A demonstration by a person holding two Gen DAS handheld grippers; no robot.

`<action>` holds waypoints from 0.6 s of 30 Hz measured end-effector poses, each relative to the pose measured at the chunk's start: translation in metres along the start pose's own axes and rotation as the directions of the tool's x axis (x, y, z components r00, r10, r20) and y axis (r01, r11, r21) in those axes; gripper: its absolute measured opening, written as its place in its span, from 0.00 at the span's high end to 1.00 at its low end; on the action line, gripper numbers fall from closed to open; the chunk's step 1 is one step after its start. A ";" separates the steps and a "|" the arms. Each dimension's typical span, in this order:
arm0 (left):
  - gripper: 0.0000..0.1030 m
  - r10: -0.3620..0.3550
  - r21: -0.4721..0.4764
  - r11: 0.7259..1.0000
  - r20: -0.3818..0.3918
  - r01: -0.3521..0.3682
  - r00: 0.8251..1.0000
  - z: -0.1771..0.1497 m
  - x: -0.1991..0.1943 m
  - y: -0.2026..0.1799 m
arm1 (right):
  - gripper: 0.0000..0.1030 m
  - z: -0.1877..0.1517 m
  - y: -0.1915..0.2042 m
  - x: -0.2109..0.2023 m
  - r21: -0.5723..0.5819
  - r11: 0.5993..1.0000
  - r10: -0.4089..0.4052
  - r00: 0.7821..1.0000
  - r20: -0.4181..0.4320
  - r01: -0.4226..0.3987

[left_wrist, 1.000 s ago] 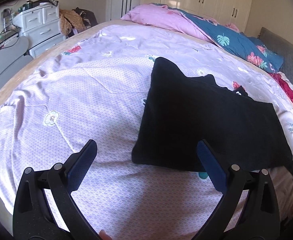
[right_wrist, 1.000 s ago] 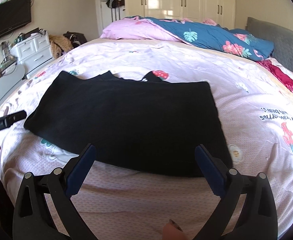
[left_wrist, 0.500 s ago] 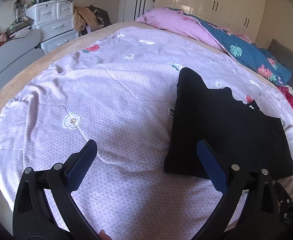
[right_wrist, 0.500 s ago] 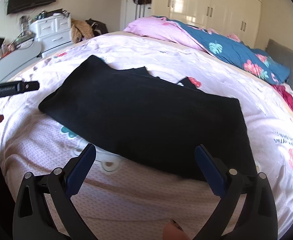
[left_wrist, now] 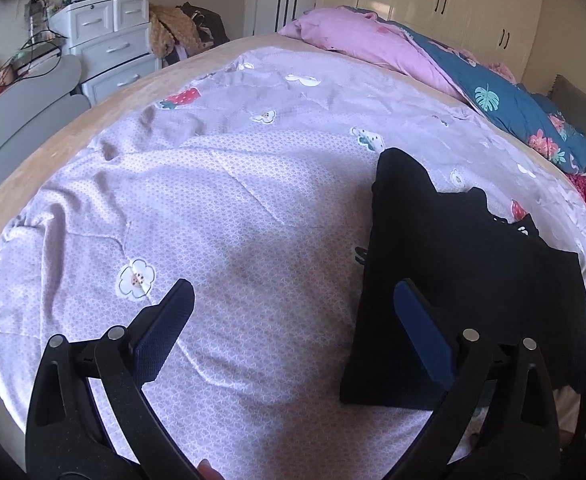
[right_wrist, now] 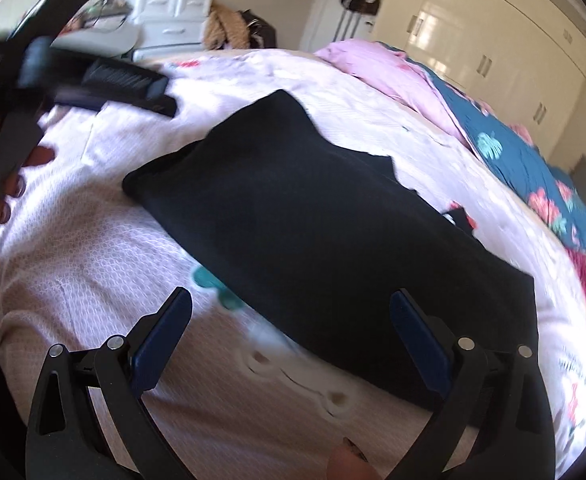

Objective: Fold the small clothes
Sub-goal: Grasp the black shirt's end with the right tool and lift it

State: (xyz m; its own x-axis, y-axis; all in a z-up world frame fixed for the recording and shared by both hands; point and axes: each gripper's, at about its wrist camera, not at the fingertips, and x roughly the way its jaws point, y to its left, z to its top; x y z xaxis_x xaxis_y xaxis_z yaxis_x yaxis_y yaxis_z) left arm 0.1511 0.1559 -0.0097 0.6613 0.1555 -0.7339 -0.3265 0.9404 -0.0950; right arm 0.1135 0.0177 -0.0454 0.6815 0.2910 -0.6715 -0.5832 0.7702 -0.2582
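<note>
A black garment (left_wrist: 457,276) lies flat on the bed, folded into a rough rectangle; it also shows in the right wrist view (right_wrist: 333,236). My left gripper (left_wrist: 293,320) is open and empty, above the sheet just left of the garment's near left corner. My right gripper (right_wrist: 291,324) is open and empty, above the garment's near edge. The left gripper also shows blurred at the upper left of the right wrist view (right_wrist: 125,84), held by a hand.
The bed carries a lilac patterned sheet (left_wrist: 213,208). A pink and blue duvet (left_wrist: 433,60) is bunched at the far side. White drawers (left_wrist: 109,40) and a grey desk (left_wrist: 17,108) stand left of the bed. Wardrobes (right_wrist: 493,40) line the back wall.
Both grippers have swung left. The garment has shifted right in both views. The left gripper now appears higher and closer in the right wrist view.
</note>
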 end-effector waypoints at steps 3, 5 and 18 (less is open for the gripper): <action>0.09 -0.012 0.022 1.000 -0.002 0.012 1.000 0.006 0.005 -0.005 | 0.04 0.007 0.014 0.012 -0.043 0.999 -0.014 1.000 -0.011 0.014; 0.09 -0.009 0.040 0.999 -0.004 0.010 1.000 0.011 0.010 -0.010 | 0.04 0.011 0.021 0.018 -0.060 0.998 -0.023 1.000 -0.014 0.022; 0.09 -0.052 0.055 0.997 -0.087 0.057 0.995 0.034 0.052 -0.011 | 0.04 0.043 0.032 0.056 -0.065 0.997 -0.031 0.999 -0.027 0.030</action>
State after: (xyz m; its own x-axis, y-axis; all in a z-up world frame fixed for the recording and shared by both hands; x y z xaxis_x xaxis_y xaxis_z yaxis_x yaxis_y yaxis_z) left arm 0.2122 0.1635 -0.0243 0.6157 0.0796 -0.7839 -0.2505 0.9630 -0.0990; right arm 0.1518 0.0825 -0.0614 0.6875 0.2514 -0.6813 -0.5905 0.7396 -0.3229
